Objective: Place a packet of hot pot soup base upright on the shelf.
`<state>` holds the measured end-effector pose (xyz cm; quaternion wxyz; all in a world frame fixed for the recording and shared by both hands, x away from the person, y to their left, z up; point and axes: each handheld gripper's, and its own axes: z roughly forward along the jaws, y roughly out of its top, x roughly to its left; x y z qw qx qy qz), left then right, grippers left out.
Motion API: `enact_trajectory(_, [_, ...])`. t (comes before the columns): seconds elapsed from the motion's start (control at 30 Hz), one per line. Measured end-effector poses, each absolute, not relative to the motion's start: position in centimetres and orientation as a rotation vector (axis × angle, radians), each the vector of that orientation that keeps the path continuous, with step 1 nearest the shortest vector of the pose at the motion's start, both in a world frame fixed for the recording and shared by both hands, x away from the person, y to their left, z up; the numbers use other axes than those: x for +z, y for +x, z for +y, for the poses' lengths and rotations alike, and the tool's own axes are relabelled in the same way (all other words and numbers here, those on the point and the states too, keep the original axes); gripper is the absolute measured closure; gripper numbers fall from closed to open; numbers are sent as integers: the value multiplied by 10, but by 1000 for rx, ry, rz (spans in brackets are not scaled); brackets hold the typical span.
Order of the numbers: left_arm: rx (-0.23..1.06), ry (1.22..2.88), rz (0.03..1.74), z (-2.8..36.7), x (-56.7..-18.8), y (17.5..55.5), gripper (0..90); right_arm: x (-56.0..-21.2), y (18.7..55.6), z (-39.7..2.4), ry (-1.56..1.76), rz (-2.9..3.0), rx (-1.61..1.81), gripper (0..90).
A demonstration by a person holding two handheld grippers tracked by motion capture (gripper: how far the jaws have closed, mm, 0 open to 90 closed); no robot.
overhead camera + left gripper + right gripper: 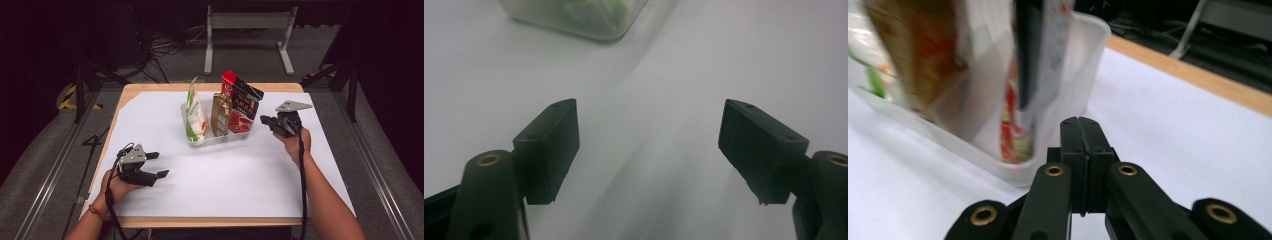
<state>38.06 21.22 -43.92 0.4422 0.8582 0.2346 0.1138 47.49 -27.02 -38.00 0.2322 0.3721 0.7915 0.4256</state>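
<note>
A translucent white bin (215, 141) stands at the middle of the table. Upright in it are a green-and-white pouch (195, 117), a brown pouch (220, 114) and a red-and-black packet (242, 102). My left gripper (161, 164) rests low near the front left, open and empty, pointing toward the bin. In the left gripper view its jaws (649, 135) stand wide apart over white paper, with the bin's corner (574, 17) far ahead. My right gripper (263, 120) is just right of the bin, shut on nothing. In the right gripper view its closed tips (1081, 127) sit close to the bin's wall (1083, 55).
White paper (225, 180) covers the wooden table, whose edge (210, 87) shows at the back. There is free paper in front of the bin and on both sides. On the floor behind stand a metal frame (247, 30) and loose cables (160, 47).
</note>
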Motion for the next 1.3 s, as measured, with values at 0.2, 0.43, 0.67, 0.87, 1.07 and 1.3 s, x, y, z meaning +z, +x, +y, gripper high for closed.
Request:
enact_trajectory(0.2, [282, 2131, 584, 213, -440, 381, 262, -406, 497, -268, 1089, 2181, 1131, 900])
enact_trajectory(0.43, [282, 2130, 583, 214, -440, 381, 260, -415, 503, -259, 1006, 2238, 1189, 900])
enact_trajectory(0.67, [279, 2125, 586, 215, -440, 381, 265, -415, 501, -259, 975, 2262, 1229, 900])
enact_trajectory(0.87, [280, 2128, 583, 214, -440, 381, 263, -412, 496, -261, 920, 2277, 1258, 900])
enact_trajectory(1.07, [282, 2129, 587, 213, -440, 382, 265, -412, 490, -259, 868, 2304, 1268, 900])
enact_trajectory(1.3, [280, 2128, 589, 213, -440, 382, 265, -410, 475, -250, 773, 2369, 1252, 900])
